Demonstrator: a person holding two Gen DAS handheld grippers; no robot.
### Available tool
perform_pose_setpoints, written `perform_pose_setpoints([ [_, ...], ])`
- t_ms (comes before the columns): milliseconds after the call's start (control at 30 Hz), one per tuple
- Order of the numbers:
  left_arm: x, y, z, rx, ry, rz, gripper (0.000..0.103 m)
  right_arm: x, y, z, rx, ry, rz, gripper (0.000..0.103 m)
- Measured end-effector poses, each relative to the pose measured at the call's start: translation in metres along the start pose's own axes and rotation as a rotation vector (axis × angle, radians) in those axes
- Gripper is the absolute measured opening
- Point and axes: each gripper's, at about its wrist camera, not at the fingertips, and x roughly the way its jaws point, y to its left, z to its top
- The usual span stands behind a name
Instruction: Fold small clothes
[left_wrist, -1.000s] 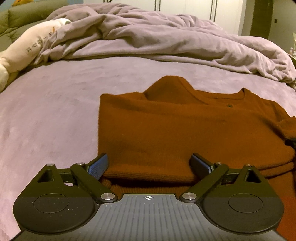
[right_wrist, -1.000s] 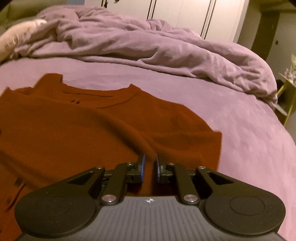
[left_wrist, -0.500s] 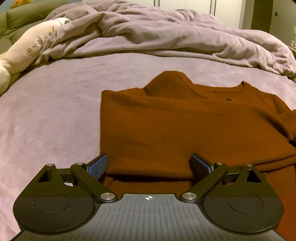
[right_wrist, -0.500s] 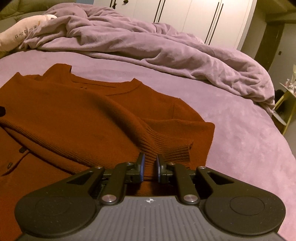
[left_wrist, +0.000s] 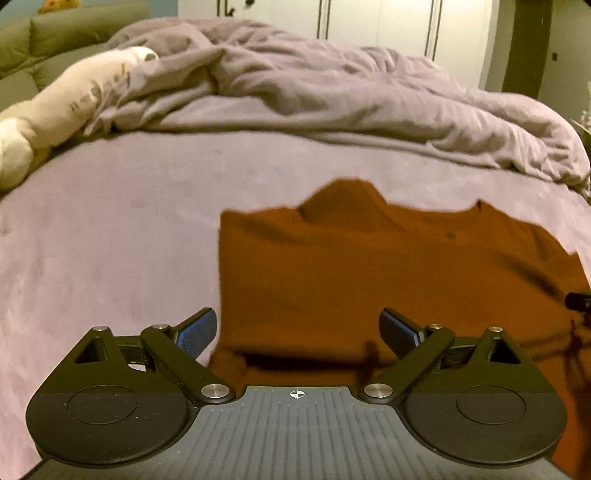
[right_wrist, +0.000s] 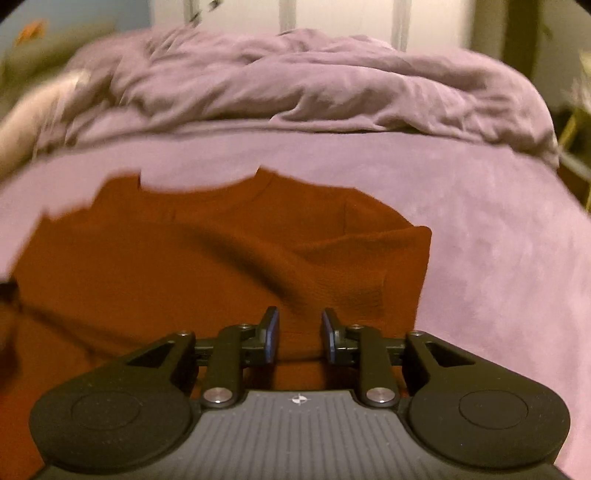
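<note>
Since the sleeves lie folded, the left gripper gapes wide, the right gripper part open, both empty over the sweater.

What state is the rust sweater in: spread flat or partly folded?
Partly folded: the sweater has a sleeve lying across its body on the bed.

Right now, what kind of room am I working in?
Most likely a bedroom. The rust-brown sweater lies on a bed with a lilac sheet, a rumpled duvet is bunched at the far side, and tall white wardrobe doors stand behind. A cream plush toy rests at the left edge.
</note>
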Motion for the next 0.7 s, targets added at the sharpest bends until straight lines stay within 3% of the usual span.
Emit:
perform_pose_setpoints([
  [133, 0.017, -0.008, 0.013, -0.029, 0.005, -0.005, 0.098, 0.009, 0.011, 0.019, 0.058, -0.040, 0.019, 0.024],
  [300, 0.053, -0.022, 0.003, 0.009, 0.074, 0.033, 0.101, 0.044, 0.041, 0.030, -0.010, -0.033, 0.057, 0.021],
  [367, 0.055, -0.026, -0.001, 0.050, 0.046, 0.050, 0.103, 0.067, 0.042, 0.025, -0.032, 0.018, 0.009, 0.018],
  [467, 0.054, -0.028, 0.001, 0.078, 0.049, 0.053, 0.103, 0.078, 0.033, 0.028, -0.048, 0.006, -0.028, 0.018],
  [633, 0.024, -0.013, -0.004, 0.047, 0.062, 0.010, 0.103, 0.051, 0.023, 0.028, -0.029, 0.027, -0.052, 0.018],
  [700, 0.009, -0.008, -0.016, 0.088, 0.050, -0.019, 0.103, 0.024, 0.012, 0.012, -0.026, -0.019, -0.018, 0.018],
])
